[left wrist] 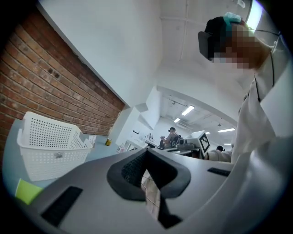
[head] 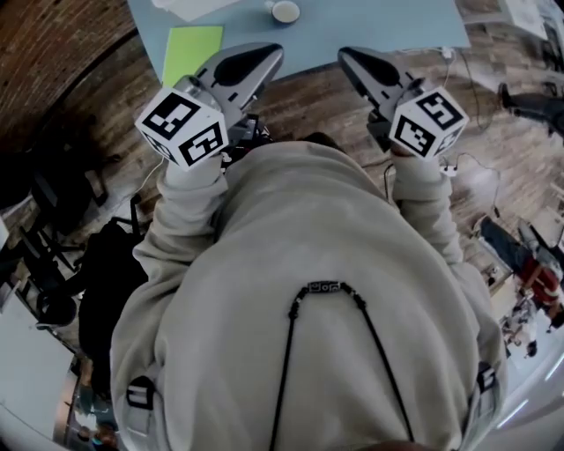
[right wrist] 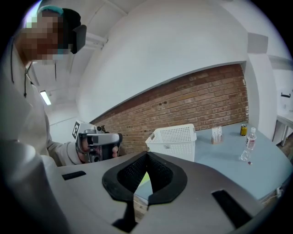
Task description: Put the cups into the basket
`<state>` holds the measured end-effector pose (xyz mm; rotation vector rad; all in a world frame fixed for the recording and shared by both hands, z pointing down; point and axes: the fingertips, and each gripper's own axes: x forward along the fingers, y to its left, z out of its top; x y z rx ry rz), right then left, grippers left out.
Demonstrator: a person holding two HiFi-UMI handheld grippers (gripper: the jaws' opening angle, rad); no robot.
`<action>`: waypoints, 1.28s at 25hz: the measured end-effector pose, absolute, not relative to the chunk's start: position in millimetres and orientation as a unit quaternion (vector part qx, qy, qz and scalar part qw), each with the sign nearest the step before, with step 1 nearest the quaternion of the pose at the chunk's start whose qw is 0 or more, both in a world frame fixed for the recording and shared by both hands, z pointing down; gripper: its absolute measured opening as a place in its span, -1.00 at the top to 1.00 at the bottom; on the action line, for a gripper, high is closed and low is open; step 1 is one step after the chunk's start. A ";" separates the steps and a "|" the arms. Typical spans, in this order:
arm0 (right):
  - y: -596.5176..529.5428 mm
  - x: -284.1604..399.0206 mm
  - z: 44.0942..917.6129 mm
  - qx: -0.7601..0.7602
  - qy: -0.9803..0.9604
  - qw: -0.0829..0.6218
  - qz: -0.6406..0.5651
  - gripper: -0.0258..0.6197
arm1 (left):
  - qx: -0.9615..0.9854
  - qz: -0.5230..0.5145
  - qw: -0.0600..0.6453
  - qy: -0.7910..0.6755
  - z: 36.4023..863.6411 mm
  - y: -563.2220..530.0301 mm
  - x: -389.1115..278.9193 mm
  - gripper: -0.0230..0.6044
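The biggest thing I see is the pale blue table [head: 370,26], running along a brick wall [right wrist: 192,103]. On it stands the basket [right wrist: 175,140]: white plastic, with walls pierced by rows of small holes and a flared rim. It sits upright close to the wall.

Both grippers are held up in front of the person's chest at the near edge of the table. The left gripper [left wrist: 147,153] has its jaws brought together at the tips and has hold of nothing. I see only wooden floor through the slot below them. The right gripper [right wrist: 147,155] is likewise fully closed and empty.

A lime green sheet [head: 190,48] lies flat on the table just beyond the left gripper.

I can find one cup [head: 285,11]. It is small, round and white, seen from above with its mouth up. It stands on the table beyond both grippers, to the right of the green sheet, with its top cut by the picture's edge.

Farther right on the table stand a clear bottle [right wrist: 250,139] and a small can [right wrist: 243,130].
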<state>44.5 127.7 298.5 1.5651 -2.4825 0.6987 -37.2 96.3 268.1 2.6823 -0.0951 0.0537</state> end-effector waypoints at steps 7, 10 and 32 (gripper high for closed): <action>112.5 56.3 296.8 0.499 -0.832 0.073 0.230 0.88 | 0.968 0.020 0.245 -0.049 273.1 77.6 -21.1 0.94; 92.5 65.9 298.8 0.480 -0.843 0.068 0.232 0.88 | 0.970 0.028 0.234 -0.064 263.4 64.9 -10.7 0.93; -34.9 112.3 300.0 0.360 -0.903 0.056 0.229 0.88 | 0.955 0.032 0.237 -0.176 259.3 -34.8 47.2 0.93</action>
